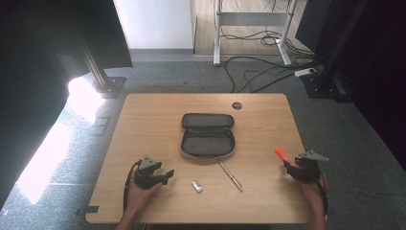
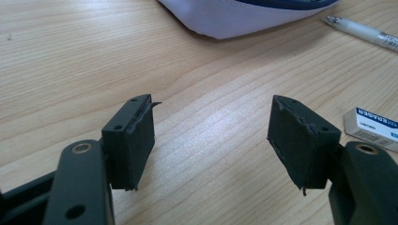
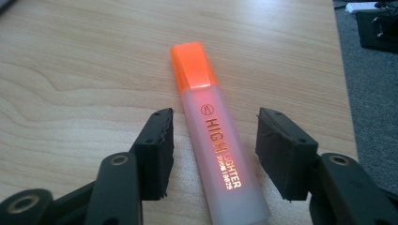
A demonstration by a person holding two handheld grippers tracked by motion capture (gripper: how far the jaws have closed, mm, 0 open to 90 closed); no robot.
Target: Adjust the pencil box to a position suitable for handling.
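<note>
The right claw (image 3: 213, 150) is sitting nearest, its two black jaws standing apart with the highlighter (image 3: 213, 140) lying between them. The highlighter is resting on the tabletop (image 3: 84, 70), its frosted body running up the gap and its orange cap (image 3: 193, 65) pointing out toward twelve o'clock, past the jaw tips. A sliver of wood is showing on either side of the body, so the pads are not pressing on it. From the high view, the right claw (image 1: 292, 165) is hovering by the tabletop's right edge, at about four o'clock from the open pencil case (image 1: 208, 136), and the orange cap is sticking out of it toward ten o'clock.

The left claw (image 2: 211, 140) is holding its jaws wide apart over bare wood, nothing between them. An eraser (image 2: 371, 126) is lying just beside its right jaw at three o'clock, and a pen (image 2: 361, 30) is lying farther off at one o'clock, near the edge of the pencil case. In the high view the left claw (image 1: 165, 175) is sitting at about seven o'clock from the case, the eraser (image 1: 197, 186) and pen (image 1: 231, 175) lying between the two hands.
</note>
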